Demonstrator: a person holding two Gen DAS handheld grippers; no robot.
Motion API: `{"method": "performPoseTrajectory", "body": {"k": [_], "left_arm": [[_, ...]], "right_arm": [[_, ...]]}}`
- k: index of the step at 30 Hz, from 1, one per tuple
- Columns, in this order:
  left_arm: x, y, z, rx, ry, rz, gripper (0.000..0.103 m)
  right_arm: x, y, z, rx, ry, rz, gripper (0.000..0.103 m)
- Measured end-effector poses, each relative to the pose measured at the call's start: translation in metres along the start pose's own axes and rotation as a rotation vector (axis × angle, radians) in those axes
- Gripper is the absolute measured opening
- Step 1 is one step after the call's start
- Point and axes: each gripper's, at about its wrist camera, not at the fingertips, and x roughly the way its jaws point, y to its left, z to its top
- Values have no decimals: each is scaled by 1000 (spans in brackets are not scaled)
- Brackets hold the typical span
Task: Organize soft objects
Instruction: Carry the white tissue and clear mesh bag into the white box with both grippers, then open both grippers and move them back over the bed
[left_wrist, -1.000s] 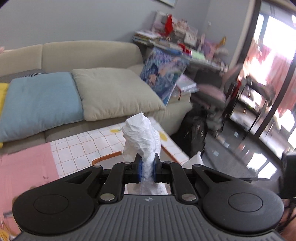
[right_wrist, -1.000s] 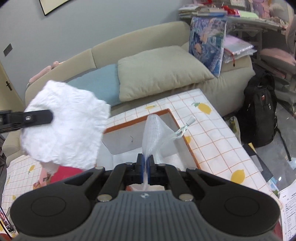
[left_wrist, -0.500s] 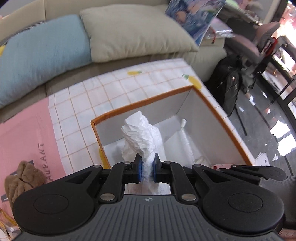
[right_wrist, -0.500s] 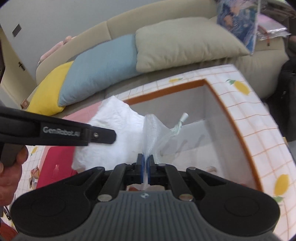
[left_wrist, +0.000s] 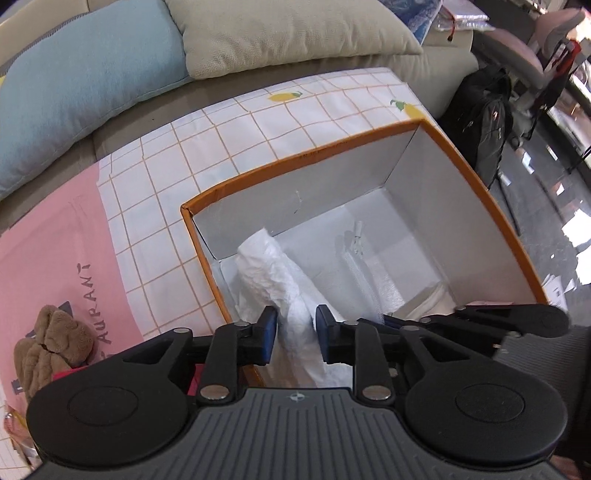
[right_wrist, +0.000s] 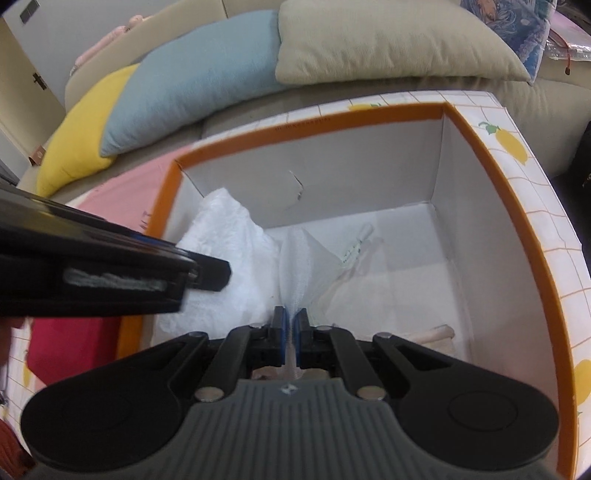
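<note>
Left tongs (left_wrist: 294, 328) gape around white cloth (left_wrist: 273, 273); only their view shows brown plush (left_wrist: 51, 339).

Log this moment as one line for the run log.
left gripper: open, white cloth between fingers | right gripper: shut on mesh bag | both over orange-rimmed box

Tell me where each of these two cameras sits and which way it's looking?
Left wrist: rides on the left gripper, looking down along its parted fingers into the box; the white cloth lies between them, the right gripper shows at right.
Right wrist: rides on the right gripper, looking down into the box; its fingers pinch the mesh bag, the left gripper crosses at left.
Shared: box, cloth, bag, blue pillow, beige pillow.
</note>
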Motion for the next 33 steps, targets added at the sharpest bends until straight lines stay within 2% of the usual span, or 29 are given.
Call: {"method": "performPoseTrajectory", "body": {"k": [3, 9, 10, 11, 13, 16, 18, 21, 22, 23, 25, 29, 33], "left_arm": [[-13, 2, 1, -6, -34, -11, 38], [-51, 9, -1, 3, -143, -40, 38], [-57, 11, -2, -3, -158, -42, 38], [-63, 14, -5, -12, -174, -48, 38], [-74, 20, -12, -32, -204, -62, 38], [-86, 28, -25, -66, -237, -61, 38], [-92, 33, -34, -92, -252, -64, 38], [-99, 40, -46, -116, -265, -62, 38], [-100, 41, -49, -117, -267, -56, 38], [-101, 42, -53, -114, -265, -49, 38], [-103, 43, -58, -112, -265, -41, 38], [-104, 48, -68, -132, -263, -44, 38], [-105, 53, -78, -143, -263, -43, 38]], "right_arm": [[5, -5, -2, 23, 6, 0, 3], [-9, -7, -1, 70, -32, 13, 13], [-14, -8, 0, 87, -48, 25, 20], [-19, -9, -1, 107, -63, 37, 31], [-26, -11, -2, 153, -90, 71, 43], [-25, -8, -1, 207, -87, 129, 46], [-17, -1, -1, 199, -71, 133, 46], [0, 5, 0, 188, -27, 89, 46], [6, 5, 0, 197, -14, 91, 42], [11, 5, 2, 204, 2, 86, 31], [22, 4, 5, 211, 44, 57, 23], [32, 7, 8, 195, 78, 29, 23], [27, 14, 7, 164, 70, 14, 26]]}}
